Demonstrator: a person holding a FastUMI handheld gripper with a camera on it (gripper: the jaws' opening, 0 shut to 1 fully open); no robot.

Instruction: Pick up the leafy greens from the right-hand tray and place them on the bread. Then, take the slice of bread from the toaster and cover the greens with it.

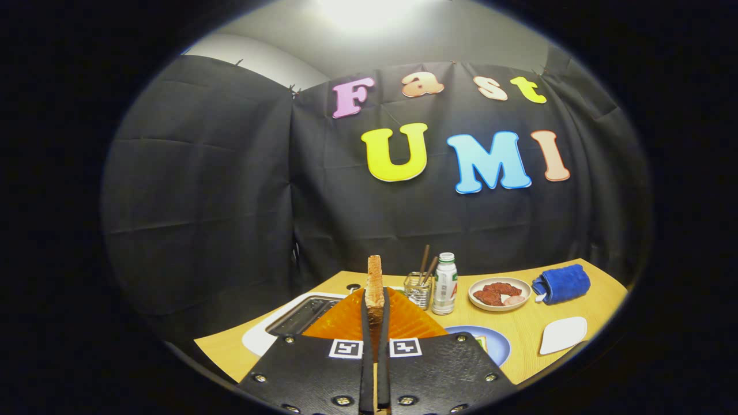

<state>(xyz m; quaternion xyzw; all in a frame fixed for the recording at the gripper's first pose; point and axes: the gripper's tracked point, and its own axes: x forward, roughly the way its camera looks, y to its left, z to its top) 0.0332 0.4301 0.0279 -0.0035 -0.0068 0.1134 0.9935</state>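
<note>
Above the near-left part of the tabletop, the gripper holds a slice of bread edge-on and upright, both fingers pressed on its flat faces. The slice stands between the fingers and rises beyond their tips, clear of the toaster, whose slot lies just below and to the left.

Handling judgement: the slice is light and fairly stiff if toasted, but crumbly; a firm squeeze could crack it. The present hold, low on the slice across its faces, appears sound.

A blue plate sits just right of the fingers on the near side of the tabletop, partly hidden; something pale and greenish rests on it, but whether greens and bread lie there cannot be confirmed. It is judged the likely destination.

Toward the far edge stand a glass holder with sticks, a small bottle, a dish of reddish food and a rolled blue cloth. A white tray lies near the right edge.
</note>
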